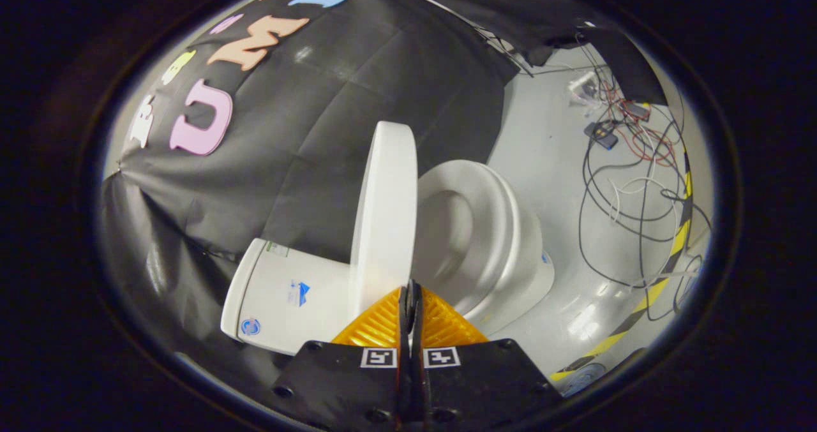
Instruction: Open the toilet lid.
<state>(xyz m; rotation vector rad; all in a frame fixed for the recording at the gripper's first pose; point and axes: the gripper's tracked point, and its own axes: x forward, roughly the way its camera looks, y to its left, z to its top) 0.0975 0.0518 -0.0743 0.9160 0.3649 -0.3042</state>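
Standing upright over the seat [475, 228], the toilet lid [386, 215] looks open — fingers [383, 327] pressed together, empty — next, withdraw.

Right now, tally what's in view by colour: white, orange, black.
White: 3 – toilet lid raised, seat, tank
Orange: 2 – finger pads of the gripper, jaws together, nothing between
Black: 2 – cloth wall, tangle of cables on the floor
Total: 7
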